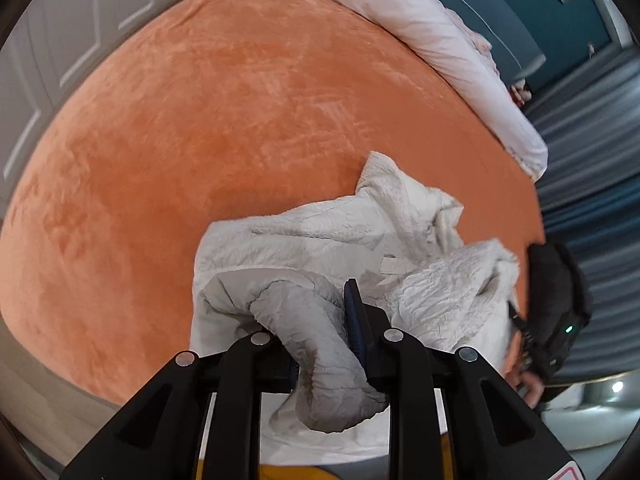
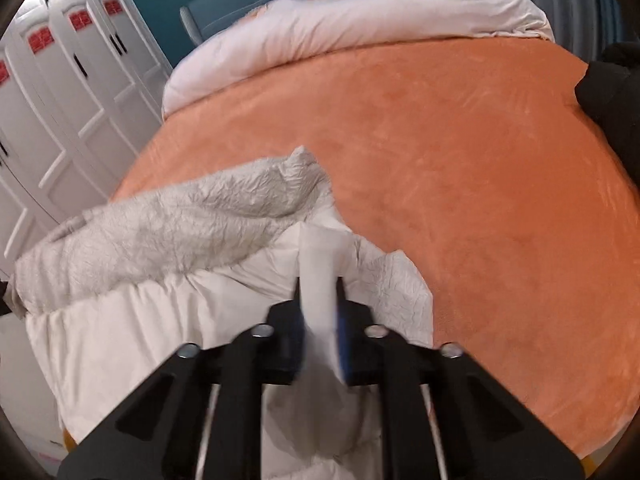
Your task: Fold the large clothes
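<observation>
Both tools (image 1: 320,320) (image 2: 318,312) clamped on cream jacket (image 1: 320,240) folds, bare orange bedspread (image 1: 200,120) beyond

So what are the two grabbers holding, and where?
Both grip the white jacket: left gripper on a bunched, sleeve-like fold, right gripper on a smooth white edge.

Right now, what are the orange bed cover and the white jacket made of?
Orange bed cover: looks like plush velvet or fleece, since the nap shows brushed light and dark patches. White jacket: probably crinkled synthetic shell, matte with fine wrinkles, over a smooth padded lining.
</observation>
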`<state>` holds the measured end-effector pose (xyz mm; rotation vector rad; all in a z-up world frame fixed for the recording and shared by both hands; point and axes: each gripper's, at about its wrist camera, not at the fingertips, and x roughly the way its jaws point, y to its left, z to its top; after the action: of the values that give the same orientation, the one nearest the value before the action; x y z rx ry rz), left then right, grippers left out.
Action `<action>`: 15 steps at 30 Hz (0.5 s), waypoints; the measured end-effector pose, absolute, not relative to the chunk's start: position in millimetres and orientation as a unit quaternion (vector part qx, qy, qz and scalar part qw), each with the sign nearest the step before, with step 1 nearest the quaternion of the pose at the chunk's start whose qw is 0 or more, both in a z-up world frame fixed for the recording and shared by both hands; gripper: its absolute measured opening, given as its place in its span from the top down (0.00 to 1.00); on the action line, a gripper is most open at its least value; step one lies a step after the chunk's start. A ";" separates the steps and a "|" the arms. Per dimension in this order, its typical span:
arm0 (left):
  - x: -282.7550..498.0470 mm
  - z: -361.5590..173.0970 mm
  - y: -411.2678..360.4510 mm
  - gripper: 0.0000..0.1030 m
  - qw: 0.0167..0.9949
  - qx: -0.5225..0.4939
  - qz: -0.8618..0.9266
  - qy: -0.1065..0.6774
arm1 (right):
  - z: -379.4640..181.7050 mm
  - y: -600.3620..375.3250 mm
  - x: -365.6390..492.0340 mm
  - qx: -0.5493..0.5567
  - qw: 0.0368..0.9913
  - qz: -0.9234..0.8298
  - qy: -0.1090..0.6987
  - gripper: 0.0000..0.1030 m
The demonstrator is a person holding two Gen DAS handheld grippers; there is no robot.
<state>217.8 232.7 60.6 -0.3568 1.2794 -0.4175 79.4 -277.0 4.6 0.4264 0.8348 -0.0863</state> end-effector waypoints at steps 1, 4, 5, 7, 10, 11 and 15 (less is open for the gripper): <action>219.0 61.4 236.2 0.78 0.762 -0.174 -0.200 0.591 | 7.9 -283.5 74.2 0.216 0.892 -0.044 0.394 0.95; 215.4 62.4 245.8 0.75 0.743 -0.208 -0.245 0.587 | -2.1 -306.8 57.2 0.248 0.885 -0.051 0.390 0.95; 213.8 61.0 245.1 0.74 0.735 -0.211 -0.264 0.588 | -14.5 -312.2 55.1 0.249 0.878 -0.058 0.404 0.94; 211.7 61.3 241.5 0.64 0.740 -0.194 -0.263 0.588 | -33.6 -318.7 53.2 0.265 0.866 -0.060 0.421 0.91; 207.0 76.4 253.5 0.39 0.803 -0.166 -0.187 0.541 | -34.7 -322.4 50.8 0.275 0.862 -0.074 0.420 0.89; 203.1 85.6 260.6 0.39 0.822 -0.168 -0.175 0.514 | -29.2 -321.5 50.7 0.269 0.864 -0.079 0.417 0.88; 182.7 119.3 244.3 0.34 0.887 -0.097 -0.145 0.428 | 14.2 -305.6 39.7 0.213 0.898 -0.122 0.365 0.84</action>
<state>182.7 244.3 119.3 -0.2017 0.8894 -0.3015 39.7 -305.6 14.2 0.4419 0.7568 -0.2532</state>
